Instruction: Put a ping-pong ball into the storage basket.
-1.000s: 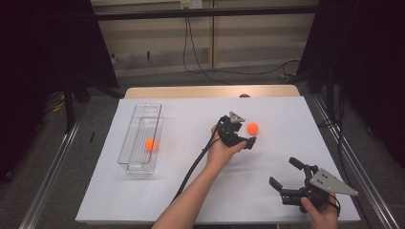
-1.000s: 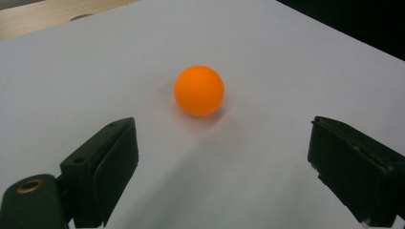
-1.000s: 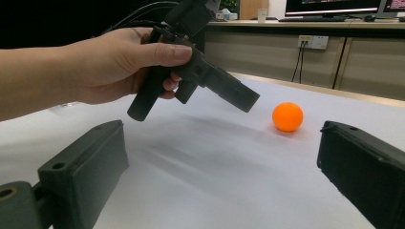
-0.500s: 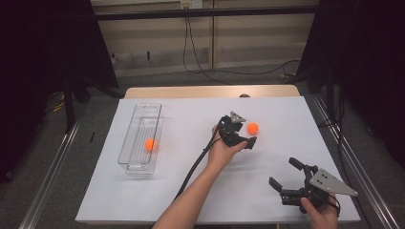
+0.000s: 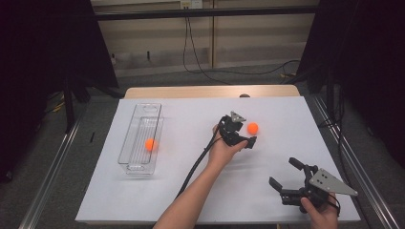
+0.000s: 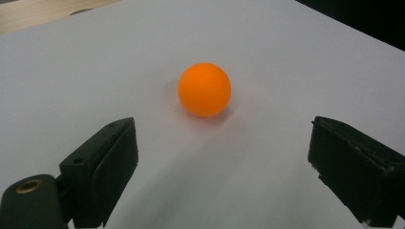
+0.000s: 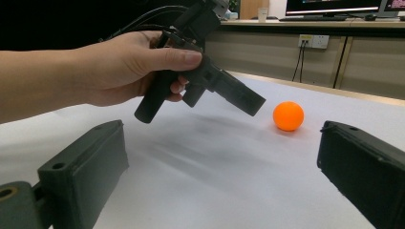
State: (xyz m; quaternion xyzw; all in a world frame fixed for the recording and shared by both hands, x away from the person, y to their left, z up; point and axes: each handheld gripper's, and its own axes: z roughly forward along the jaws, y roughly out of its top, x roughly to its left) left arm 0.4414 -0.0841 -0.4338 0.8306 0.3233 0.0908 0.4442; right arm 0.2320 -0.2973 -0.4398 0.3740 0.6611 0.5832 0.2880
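Your left gripper (image 5: 241, 134) hovers with its jaws spread wide and empty, and the loose orange ball (image 5: 252, 128) sits on the white table (image 5: 191, 191) just beyond the fingertips, centred between them in the left gripper view. Your right gripper (image 5: 285, 179), also open and empty, rests well apart near the table's front edge, so the left hand (image 5: 224, 151) is far nearer; I'd push straight forward to bracket the ball.

Your left gripper (image 5: 244, 133) is black w/ a grey plate on top. The ball (image 5: 252, 128) near it is bright orange, no marks. 2nd ball (image 5: 150, 144) is orange too, in a clear bin (image 5: 135, 125). Table cover (image 5: 191, 181) is plain white. Right gripper (image 5: 285, 175) is black & grey.
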